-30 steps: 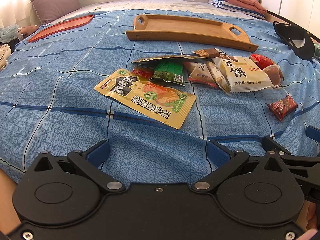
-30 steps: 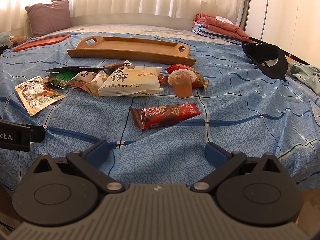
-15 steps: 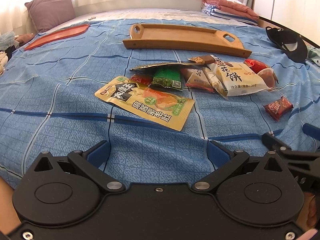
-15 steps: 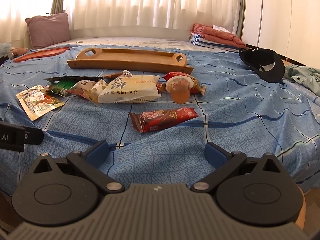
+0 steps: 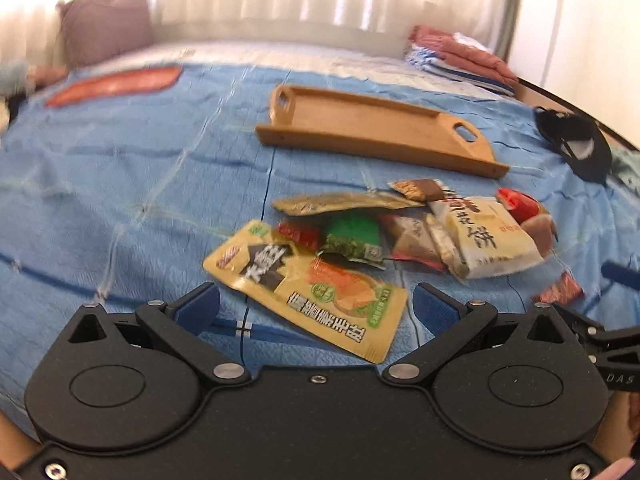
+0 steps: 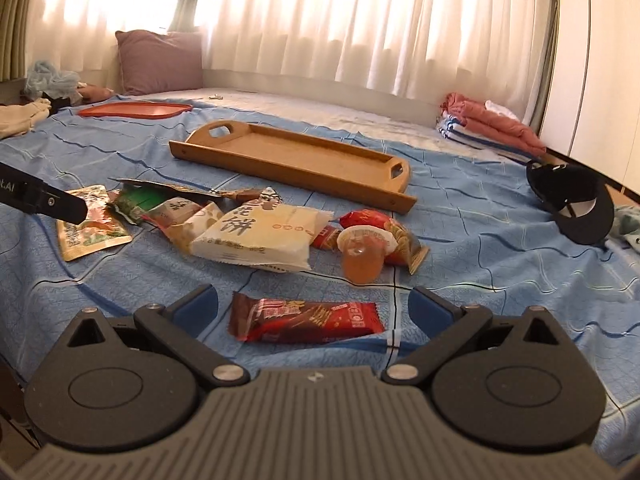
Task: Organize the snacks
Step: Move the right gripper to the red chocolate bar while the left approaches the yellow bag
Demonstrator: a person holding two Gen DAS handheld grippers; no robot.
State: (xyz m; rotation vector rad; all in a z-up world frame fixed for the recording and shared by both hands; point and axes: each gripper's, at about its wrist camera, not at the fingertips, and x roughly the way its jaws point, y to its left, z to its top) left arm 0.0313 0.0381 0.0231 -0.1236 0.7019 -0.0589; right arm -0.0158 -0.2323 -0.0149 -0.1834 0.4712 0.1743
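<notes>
Right wrist view puts the red bar wrapper (image 6: 306, 316) lying flat on the blue bedspread (image 6: 480, 248), framed between the spread-apart fingers of the right gripper (image 6: 312, 306), which holds nothing. Just beyond it sits the jelly cup (image 6: 361, 254), tipped against a red-and-orange packet (image 6: 384, 226), and beside those the white cake packet (image 6: 260, 236) tops the loose heap of snacks. The wooden tray (image 6: 296, 160), the likely destination, lies farther back with nothing in it.

From the left wrist view, which is blurred, the yellow pouch (image 5: 308, 288) lies flat between the left gripper (image 5: 316, 306) fingers, likewise apart and empty. Its far corner touches the green packet (image 5: 352, 236) and the heap behind.

Both targets are thin, slick film resting on soft cloth, so I judge the main risk to be a pinch that gathers bedspread along with the wrapper, or fingers that skate over the film and close on air. The pouch, held by one edge, may droop and drag the green packet with it. A careless reach by the right gripper past the bar could knock the jelly cup rolling. With both tools working the same patch, they could also collide; the left gripper's arm already shows at the edge of the right wrist view.
</notes>
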